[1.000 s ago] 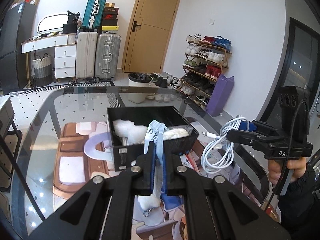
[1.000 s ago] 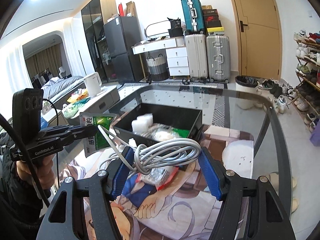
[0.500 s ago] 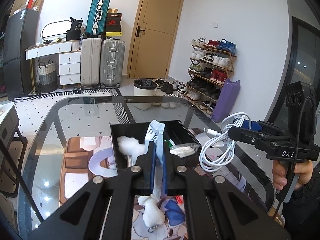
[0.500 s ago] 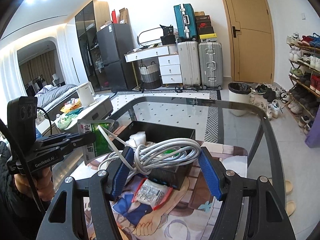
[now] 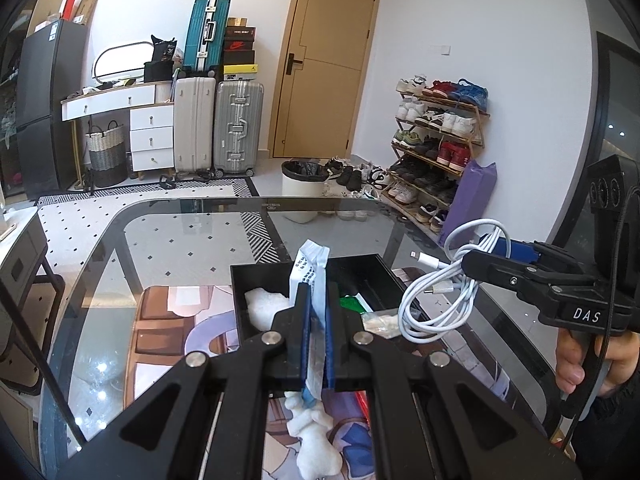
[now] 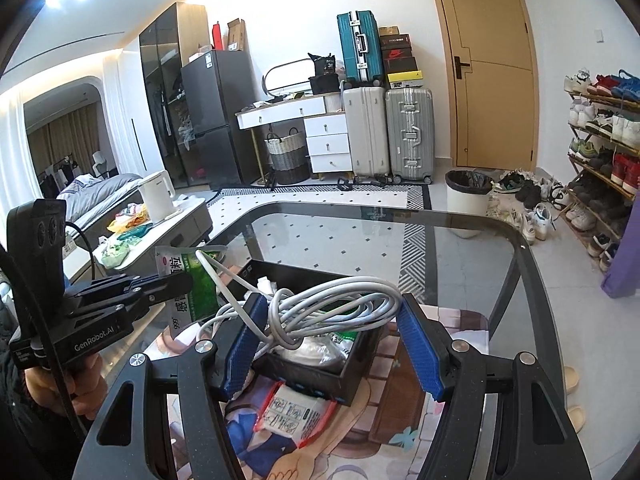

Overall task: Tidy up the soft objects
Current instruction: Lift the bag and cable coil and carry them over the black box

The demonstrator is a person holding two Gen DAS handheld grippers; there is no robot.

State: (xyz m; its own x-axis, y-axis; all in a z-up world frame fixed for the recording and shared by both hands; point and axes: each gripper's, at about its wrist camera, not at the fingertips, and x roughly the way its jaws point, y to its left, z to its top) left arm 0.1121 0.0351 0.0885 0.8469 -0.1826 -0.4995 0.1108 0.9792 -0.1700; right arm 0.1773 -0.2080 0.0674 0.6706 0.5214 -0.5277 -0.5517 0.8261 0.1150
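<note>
My left gripper (image 5: 316,320) is shut on a flat sachet (image 5: 310,268), white and blue on this side. The right wrist view shows that left gripper (image 6: 160,280) from the side, and the sachet (image 6: 188,284) is green and white. My right gripper (image 6: 332,320) is shut on a coiled white cable (image 6: 340,308), which hangs between the blue pads. From the left wrist, the right gripper (image 5: 488,260) and its cable (image 5: 436,304) hang at the right. Both hover over an open black box (image 5: 240,280) (image 6: 316,384) holding white fluff (image 5: 264,308) and packets.
The box rests on a printed mat (image 5: 168,320) on a glass table (image 5: 180,240). A white plush piece (image 5: 316,440) lies in front of the box. A red and white packet (image 6: 296,412) lies against its front wall. A hand (image 5: 576,360) grips the right handle.
Both grippers have risen slightly and shifted over the table. The box and the loose pieces now sit lower in both views. Each gripper keeps its hold.
</note>
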